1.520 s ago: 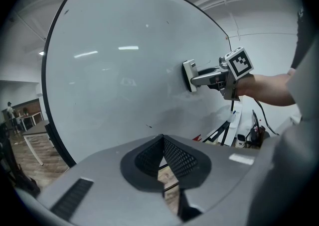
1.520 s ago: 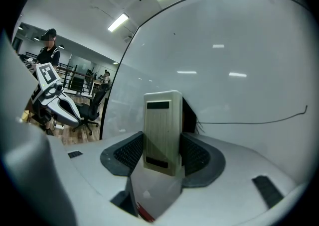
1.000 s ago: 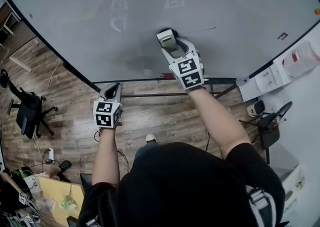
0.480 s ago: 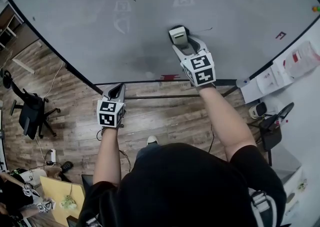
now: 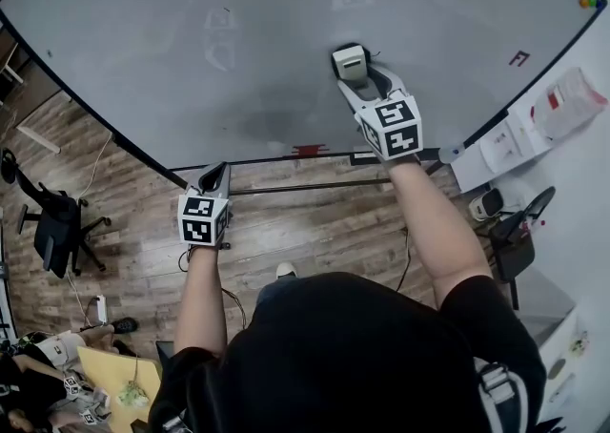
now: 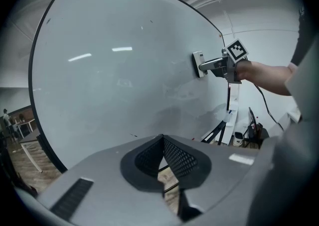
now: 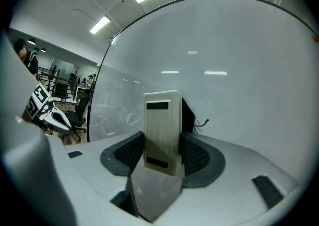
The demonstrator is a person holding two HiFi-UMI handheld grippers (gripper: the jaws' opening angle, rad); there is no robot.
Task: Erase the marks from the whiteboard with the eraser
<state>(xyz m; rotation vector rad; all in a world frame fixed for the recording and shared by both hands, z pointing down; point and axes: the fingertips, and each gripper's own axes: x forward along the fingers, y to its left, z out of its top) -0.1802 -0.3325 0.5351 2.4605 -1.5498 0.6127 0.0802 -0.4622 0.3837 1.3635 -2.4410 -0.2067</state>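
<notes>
The whiteboard [image 5: 191, 40] fills the upper part of the head view, and its top edge and both upper corners are cut off there. The right gripper [image 7: 162, 146] has its jaws clamped on the two sides of a cream eraser [image 5: 350, 63], which stands upright between them. The eraser sits right of the whiteboard's middle, and in the left gripper view it lies flat against the board. Its wiping face is turned to the board and cannot be seen.

A short, thin dark line [image 7: 200, 122] runs out from behind the eraser's right side, with its near end hidden by the eraser. A small red mark [image 5: 518, 58] lies close to the whiteboard's right edge, too small to read. A dull grey smudge [image 5: 276, 124] spreads low on the board, left of the eraser. Two faint pale shapes [image 5: 221, 19] higher up are too weak to tell whether they are marks or reflections.

The left gripper [image 6: 162, 140] is held below the whiteboard's bottom edge, clear of it. Its jaws are closed tip to tip with nothing between them. Under the board is a wooden floor [image 5: 286, 221], much of it hidden by the person's body. An office chair [image 5: 52, 216] stands off the whiteboard's lower left corner.
</notes>
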